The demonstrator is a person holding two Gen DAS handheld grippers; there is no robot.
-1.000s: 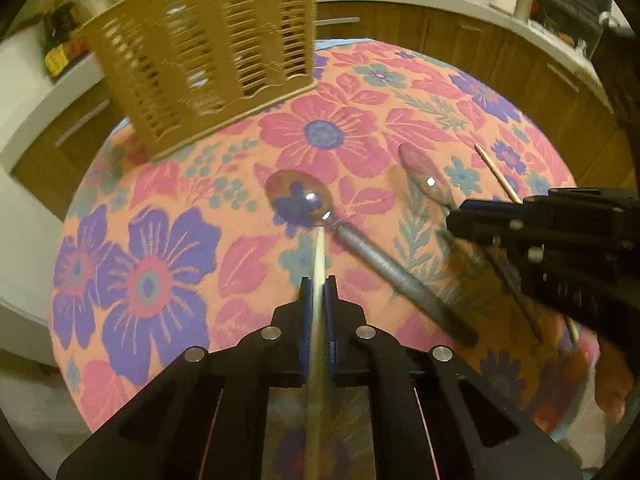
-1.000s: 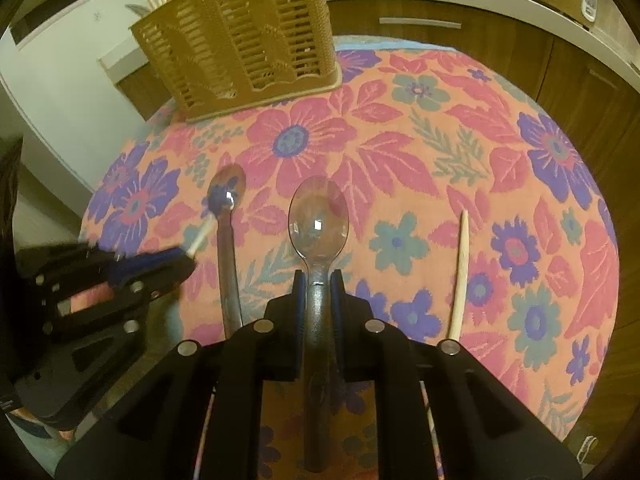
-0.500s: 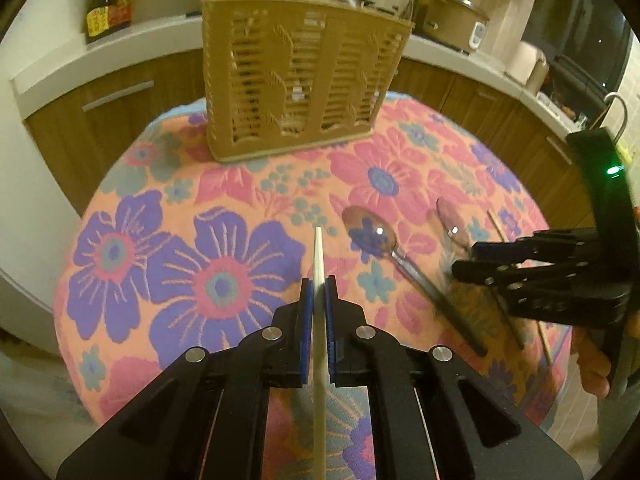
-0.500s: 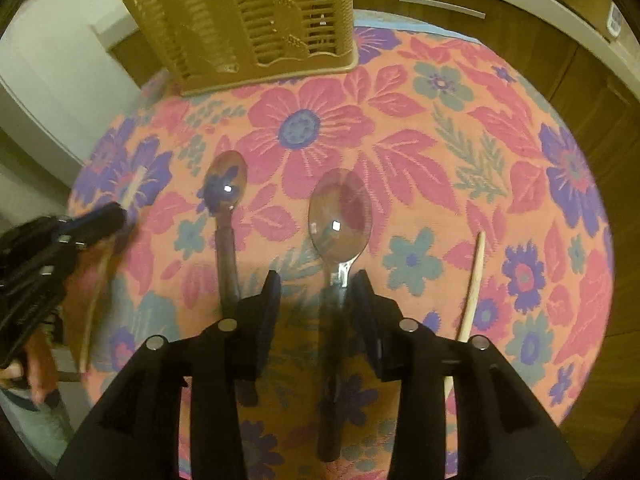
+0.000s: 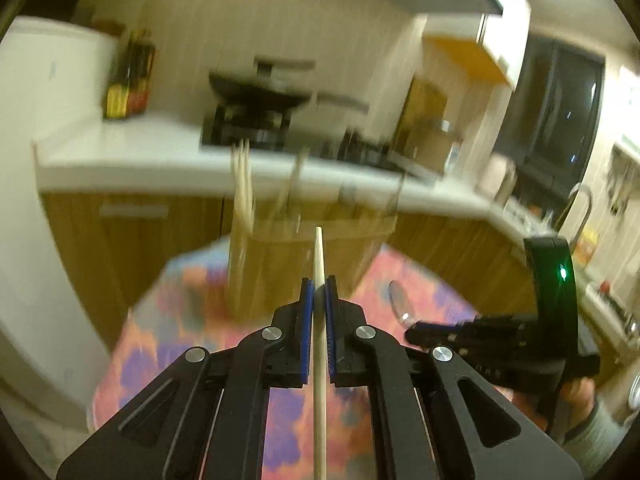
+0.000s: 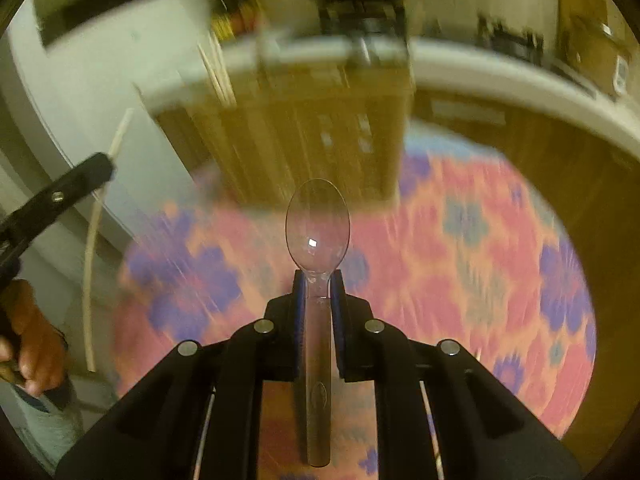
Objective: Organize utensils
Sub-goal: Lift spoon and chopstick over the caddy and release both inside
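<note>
My left tongs [image 5: 317, 294] are pinched narrow on a pale chopstick [image 5: 319, 256], its tip pointing ahead at the blurred tan basket [image 5: 304, 264]. My right tongs [image 6: 318, 286] clamp a clear plastic spoon [image 6: 317, 226] by its neck, bowl forward, above the floral surface [image 6: 460, 264].

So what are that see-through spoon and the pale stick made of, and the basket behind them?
The spoon in the right claw looks like clear glossy plastic: the tablecloth shows through it. The chopstick in the left claw seems matte pale wood or bamboo. The utensil basket is tan and slotted, probably moulded plastic, though blur leaves that open.
</note>
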